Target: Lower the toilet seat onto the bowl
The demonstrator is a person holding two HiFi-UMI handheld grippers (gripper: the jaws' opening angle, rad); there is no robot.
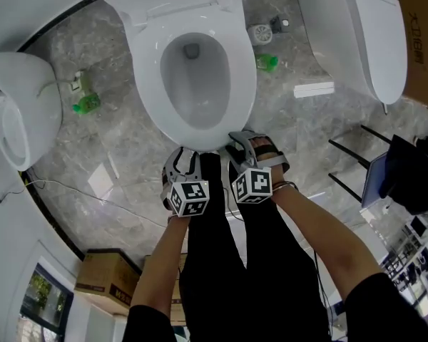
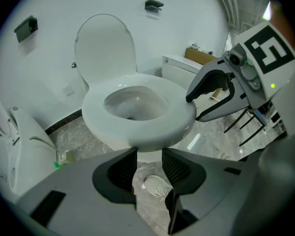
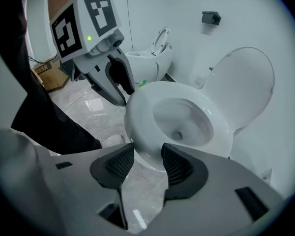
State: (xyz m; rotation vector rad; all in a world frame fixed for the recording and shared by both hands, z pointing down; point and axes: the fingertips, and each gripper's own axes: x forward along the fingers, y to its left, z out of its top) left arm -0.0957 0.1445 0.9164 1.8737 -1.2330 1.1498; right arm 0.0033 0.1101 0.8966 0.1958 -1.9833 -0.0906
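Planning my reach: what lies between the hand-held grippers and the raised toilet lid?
Only the toilet bowl, in the head view, lies between left hand-held gripper, right hand-held gripper and lid.

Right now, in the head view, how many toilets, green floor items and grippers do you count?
Toilets: 3 (middle toilet, left toilet, right toilet)
Green floor items: 2 (left green item, right green item)
Grippers: 2 (left gripper, right gripper)
Total: 7

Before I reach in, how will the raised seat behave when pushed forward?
The raised seat looks like rigid plastic hinged at the rear of the bowl, so it should swing, not flex. Once past upright it may drop and slam. Its glossy surface may let a pushing contact slide.
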